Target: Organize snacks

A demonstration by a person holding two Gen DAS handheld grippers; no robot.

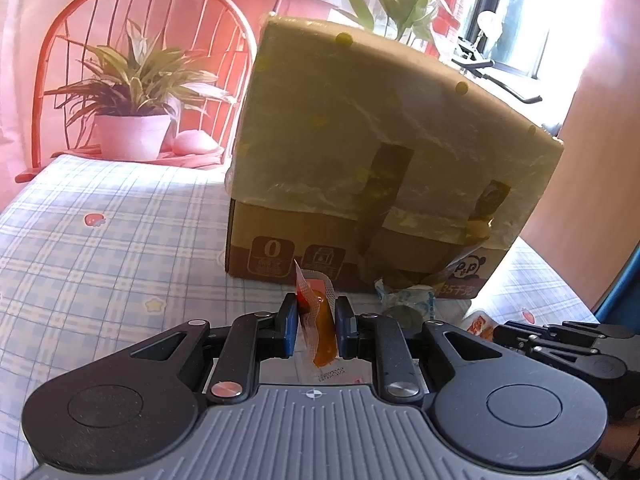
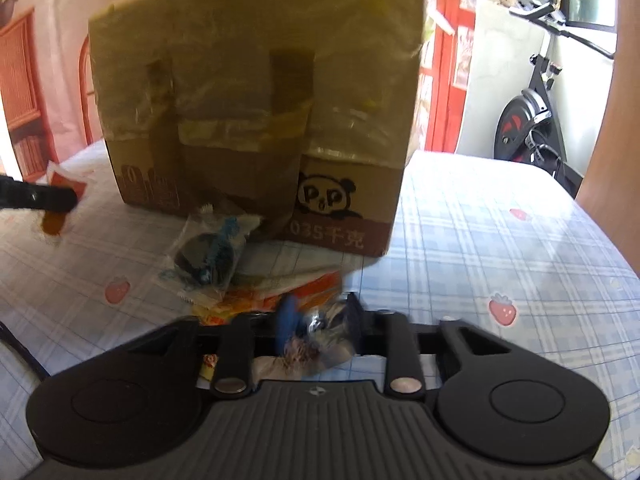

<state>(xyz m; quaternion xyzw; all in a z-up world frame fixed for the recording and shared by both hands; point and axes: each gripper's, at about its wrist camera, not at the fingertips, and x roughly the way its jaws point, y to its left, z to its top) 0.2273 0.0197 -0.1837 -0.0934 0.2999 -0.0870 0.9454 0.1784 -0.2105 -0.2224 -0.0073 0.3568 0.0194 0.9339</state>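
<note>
Your left gripper [image 1: 317, 322] pinches the orange sachet [image 1: 320, 332] upright; the cardboard box [image 1: 372, 168] stands straight ahead (right gripper [image 2: 320, 324] clamps a clear packet [image 2: 324, 340])

A tabletop [image 2: 500, 216] under a pale blue checked cloth printed with strawberries carries a taped cardboard box [image 2: 256, 92] at twelve o'clock, with a clear packet holding a dark biscuit [image 2: 208, 260] and an orange-and-white packet [image 2: 280, 296] lying just before the box at six o'clock.
</note>
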